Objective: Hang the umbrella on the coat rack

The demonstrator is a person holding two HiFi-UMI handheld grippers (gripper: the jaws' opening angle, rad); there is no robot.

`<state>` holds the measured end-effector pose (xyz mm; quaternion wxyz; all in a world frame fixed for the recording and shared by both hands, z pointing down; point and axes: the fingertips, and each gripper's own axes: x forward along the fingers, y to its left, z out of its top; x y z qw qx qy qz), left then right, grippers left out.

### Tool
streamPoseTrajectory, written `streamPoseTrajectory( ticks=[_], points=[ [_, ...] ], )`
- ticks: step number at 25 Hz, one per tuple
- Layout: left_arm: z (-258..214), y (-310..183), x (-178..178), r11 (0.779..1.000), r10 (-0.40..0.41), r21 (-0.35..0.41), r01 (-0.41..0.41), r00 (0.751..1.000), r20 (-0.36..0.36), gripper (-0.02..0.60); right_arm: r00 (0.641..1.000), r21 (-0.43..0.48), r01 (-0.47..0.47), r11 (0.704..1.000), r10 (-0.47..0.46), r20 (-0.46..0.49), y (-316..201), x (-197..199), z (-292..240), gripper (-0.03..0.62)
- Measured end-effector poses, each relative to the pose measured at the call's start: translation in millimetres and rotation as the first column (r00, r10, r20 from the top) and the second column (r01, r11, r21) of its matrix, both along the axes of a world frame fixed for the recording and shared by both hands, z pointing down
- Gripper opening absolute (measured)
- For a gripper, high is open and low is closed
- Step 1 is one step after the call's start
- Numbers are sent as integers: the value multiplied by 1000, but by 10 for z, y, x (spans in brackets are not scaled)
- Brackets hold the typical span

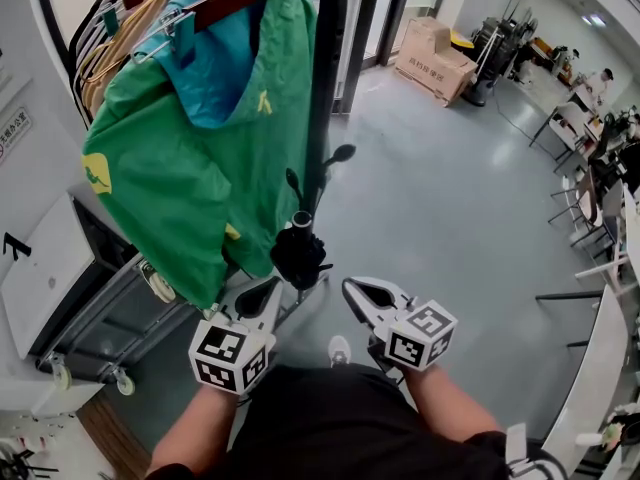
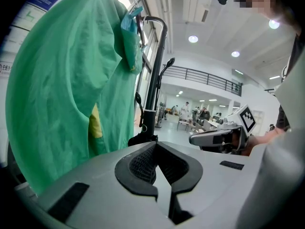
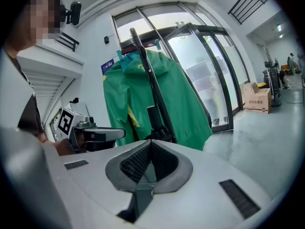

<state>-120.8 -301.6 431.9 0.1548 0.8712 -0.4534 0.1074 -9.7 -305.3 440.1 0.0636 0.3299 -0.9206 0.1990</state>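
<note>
Currently, I read the black umbrella [image 1: 298,253] as folded and upright against the lower part of the coat rack [image 1: 326,88] post. Its cylindrical end is uppermost, just below two small black hooks [image 1: 340,154]. I cannot tell what carries it. Both gripper views show it straight ahead, clear of the jaws.

Left gripper [image 2: 155,145]: jaws together, ribbed pads meeting at the tip, nothing between them. It touches nothing. In the head view the umbrella stands just beyond its tip.

Right gripper [image 3: 150,141]: jaws together, pads meeting, nothing held or touched. It sits beside the left gripper, apart from it, and both point toward the rack post.

A green jacket [image 1: 190,168] hangs from the rack rail to the left of the post, with teal fabric [image 1: 215,68] at its collar. Bare wooden hangers [image 1: 110,28] are bunched further left on the same rail. A cardboard box [image 1: 435,58] lies on the grey floor [image 1: 450,198] well beyond the rack, near the glass doors.
</note>
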Motion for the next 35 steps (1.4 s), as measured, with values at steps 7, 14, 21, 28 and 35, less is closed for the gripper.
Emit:
streamPoseTrajectory(
  ticks=[7, 14, 21, 28, 35],
  points=[
    [-6, -21, -15, 1000, -3, 4, 3, 1000, -1, 17, 1000, 4, -2, 1000, 2, -9, -24, -2, -2, 12],
    [-23, -17, -20, 1000, -8, 8, 8, 1000, -4, 17, 1000, 13, -2, 1000, 2, -9, -15, -3, -33, 11],
    [-29, -11, -42, 1000, -21, 8, 21, 1000, -12, 17, 1000, 11, 1, 1000, -1, -12, 23, -11, -20, 11],
    [-16, 1, -26, 1000, -18, 5, 18, 1000, -9, 15, 1000, 9, 4, 1000, -4, -19, 54, -27, 9, 11],
    [-28, 5, -21, 1000, -15, 8, 15, 1000, -5, 15, 1000, 12, 4, 1000, -3, -20, 67, -33, 12, 11]
  ],
)
